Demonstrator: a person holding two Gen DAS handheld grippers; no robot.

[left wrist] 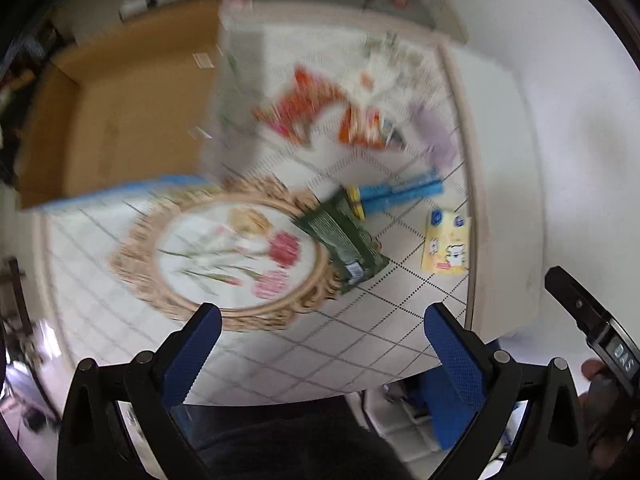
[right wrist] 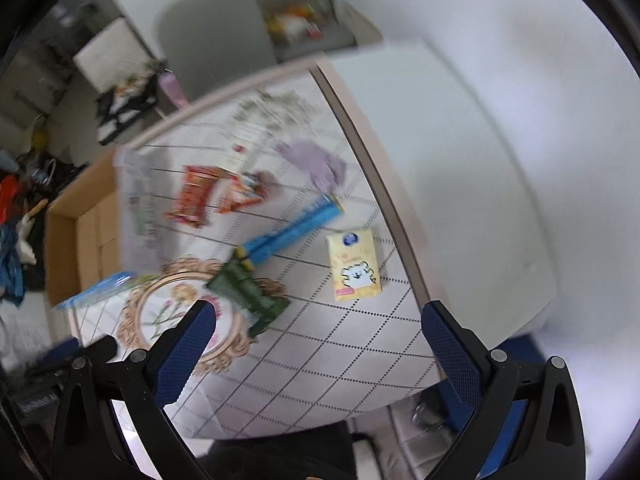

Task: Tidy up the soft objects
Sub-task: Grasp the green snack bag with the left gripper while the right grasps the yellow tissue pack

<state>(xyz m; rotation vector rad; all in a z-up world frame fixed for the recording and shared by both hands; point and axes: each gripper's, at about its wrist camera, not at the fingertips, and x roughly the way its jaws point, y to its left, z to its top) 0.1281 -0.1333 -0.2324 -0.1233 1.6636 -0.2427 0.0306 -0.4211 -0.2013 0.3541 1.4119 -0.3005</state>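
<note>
Blue-padded fingers (right wrist: 184, 356) of the right gripper (right wrist: 316, 344) nearest, spread wide apart, holding nothing, poised above the near edge of the table (right wrist: 340, 384). Same for the left gripper (left wrist: 320, 344): spread wide, empty, above the round floral mat (left wrist: 224, 256). Soft items scattered ahead: yellow tissue pack (right wrist: 354, 264) near the right edge, green packet (right wrist: 250, 294) overlapping the mat, blue tube (right wrist: 296, 226) touching it, lilac cloth (right wrist: 316, 166) and orange snack bags (right wrist: 196, 194) farther back, blurred. Probably just starting. Best to descend squarely over the tissue pack, close across its narrow sides, squeeze gently, lift straight up toward the cardboard box (right wrist: 80, 236).
</note>
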